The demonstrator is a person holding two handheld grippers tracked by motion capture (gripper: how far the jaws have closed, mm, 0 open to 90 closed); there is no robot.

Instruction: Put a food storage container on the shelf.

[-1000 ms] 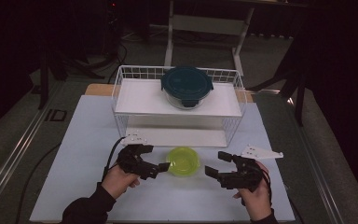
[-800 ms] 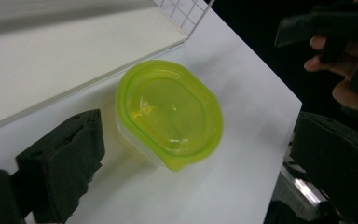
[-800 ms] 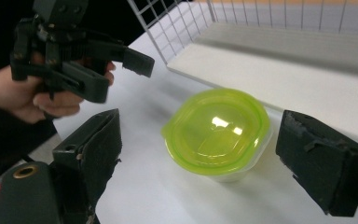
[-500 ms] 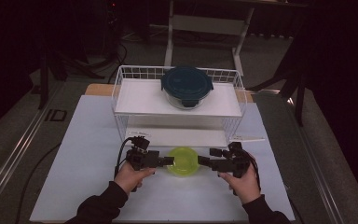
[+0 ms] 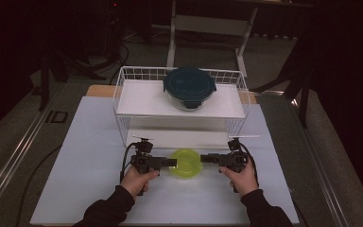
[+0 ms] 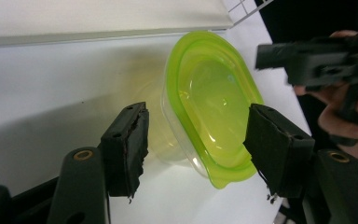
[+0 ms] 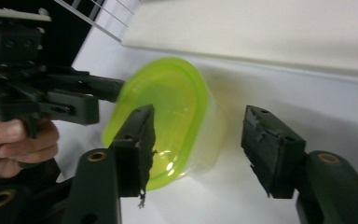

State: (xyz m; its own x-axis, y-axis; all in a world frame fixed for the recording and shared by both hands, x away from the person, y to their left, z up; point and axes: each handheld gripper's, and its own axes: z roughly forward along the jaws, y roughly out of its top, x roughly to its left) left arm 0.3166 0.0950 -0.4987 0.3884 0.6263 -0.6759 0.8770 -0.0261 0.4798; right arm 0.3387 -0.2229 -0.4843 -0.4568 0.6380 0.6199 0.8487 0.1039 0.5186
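A translucent yellow-green plastic container (image 5: 185, 163) stands on the white table in front of the wire rack. My left gripper (image 5: 171, 163) reaches in level from its left and my right gripper (image 5: 203, 157) from its right. In the left gripper view the container's (image 6: 209, 107) near rim lies between the jaws of the left gripper (image 6: 196, 140), which have just been closing; a gap remains beside one pad. In the right gripper view the container (image 7: 168, 107) likewise sits between the closing jaws of the right gripper (image 7: 198, 135), with its wall clear of the right pad (image 7: 265, 144).
A white wire rack (image 5: 123, 109) stands behind the container, with a dark teal-lidded glass dish (image 5: 189, 87) on its upper shelf. The white table top (image 5: 90, 156) stretches to both sides. Dark floor and a table frame lie beyond.
Both hands have come inward and down until the grippers flank the yellow-green container from left and right. The jaws of both have narrowed around its rim.
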